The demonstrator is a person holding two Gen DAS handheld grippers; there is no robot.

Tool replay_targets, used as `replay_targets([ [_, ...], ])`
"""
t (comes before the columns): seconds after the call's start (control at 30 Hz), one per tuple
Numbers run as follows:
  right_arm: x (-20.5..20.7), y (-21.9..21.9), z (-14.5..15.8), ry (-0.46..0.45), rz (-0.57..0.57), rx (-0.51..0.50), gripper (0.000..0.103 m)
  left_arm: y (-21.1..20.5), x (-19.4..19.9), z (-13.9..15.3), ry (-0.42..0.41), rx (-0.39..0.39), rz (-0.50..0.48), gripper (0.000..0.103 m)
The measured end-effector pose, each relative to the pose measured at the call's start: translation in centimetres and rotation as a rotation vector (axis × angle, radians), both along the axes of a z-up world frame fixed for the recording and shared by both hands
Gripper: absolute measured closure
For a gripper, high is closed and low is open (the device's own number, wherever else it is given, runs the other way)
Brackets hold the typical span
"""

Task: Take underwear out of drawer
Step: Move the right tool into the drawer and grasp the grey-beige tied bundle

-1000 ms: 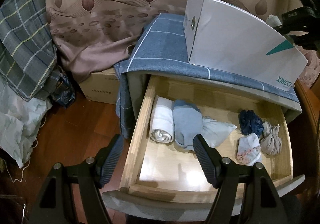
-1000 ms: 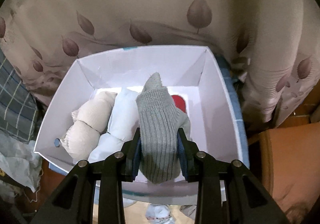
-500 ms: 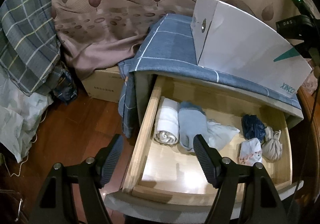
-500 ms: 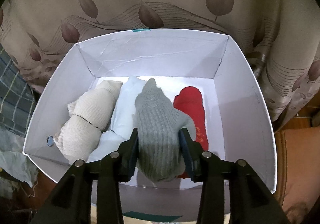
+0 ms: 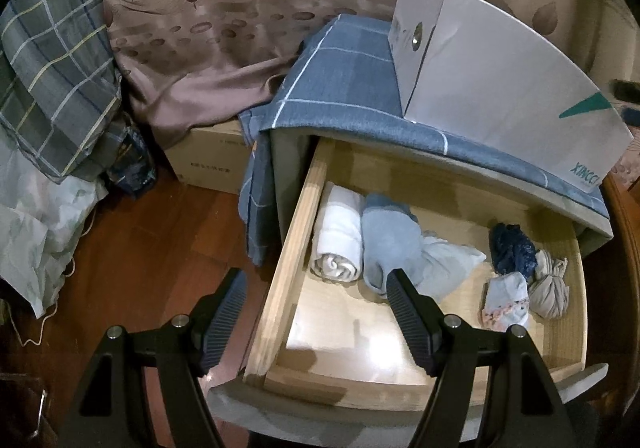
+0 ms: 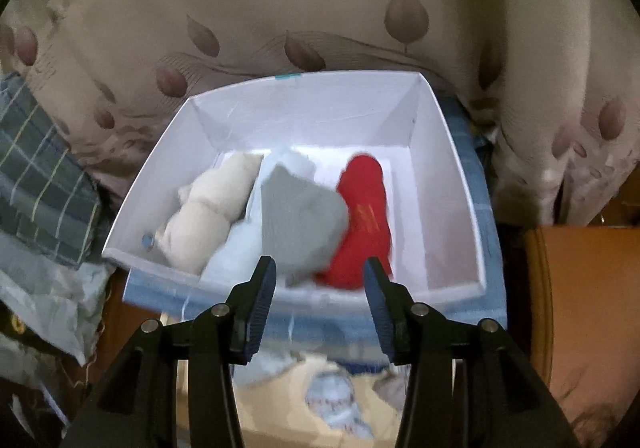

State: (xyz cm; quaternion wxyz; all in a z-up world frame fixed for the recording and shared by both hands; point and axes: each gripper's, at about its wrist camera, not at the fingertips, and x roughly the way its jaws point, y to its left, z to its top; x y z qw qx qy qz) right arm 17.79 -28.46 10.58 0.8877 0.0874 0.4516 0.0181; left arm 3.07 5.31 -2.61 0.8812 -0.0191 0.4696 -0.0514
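The wooden drawer [image 5: 280, 280] stands pulled out. In it lie a white roll [image 5: 338, 240], a light blue bundle [image 5: 390, 240], a navy bundle [image 5: 514, 252], a grey-beige knot [image 5: 550, 288] and a small floral piece [image 5: 506, 304]. My left gripper [image 5: 315, 280] hangs open over the drawer's front left corner, holding nothing. On the cabinet stands a white box [image 6: 448, 200] with a grey knitted piece [image 6: 300, 224], a red one [image 6: 364, 216] and a cream one [image 6: 212, 212] inside. My right gripper [image 6: 318, 268] hovers at the box's near wall, jaws opening, pads clear of the grey piece.
A blue checked cloth [image 5: 344, 80] covers the cabinet top under the white box [image 5: 500, 96]. A leaf-patterned curtain [image 5: 224, 28] hangs behind. A cardboard box [image 5: 208, 164] and plaid fabric [image 5: 52, 64] sit on the wooden floor [image 5: 140, 256] at the left.
The right gripper has let go of the grey piece, which now lies in the box, and has drawn back from it. The left gripper stays open and has hardly moved.
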Motion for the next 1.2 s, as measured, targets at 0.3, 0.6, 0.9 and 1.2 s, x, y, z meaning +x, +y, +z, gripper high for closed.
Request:
replay_targets([
  [0.3,-7.1,-1.7,-2.6,0.076,0.059,-0.051,0.058,-0.3,0.1,-0.4,0.027,0.009,0.013,0.029],
  [0.6,-6.9,-3.4,-13.4,0.327,0.034,-0.079,0.064,-0.3,0.4,-0.8,0.052,0.027,0.02,0.029],
  [0.9,-4.0,-4.3,-20.0,0.428,-0.005,-0.117,0.064,-0.6,0.5,-0.8,0.051,0.037,0.018,0.029],
  [1.2,-2.2,-3.6,-21.9,0.417,0.013,-0.255,0.058,-0.8,0.6,-0.9,0.055,0.036,0.008,0.029],
])
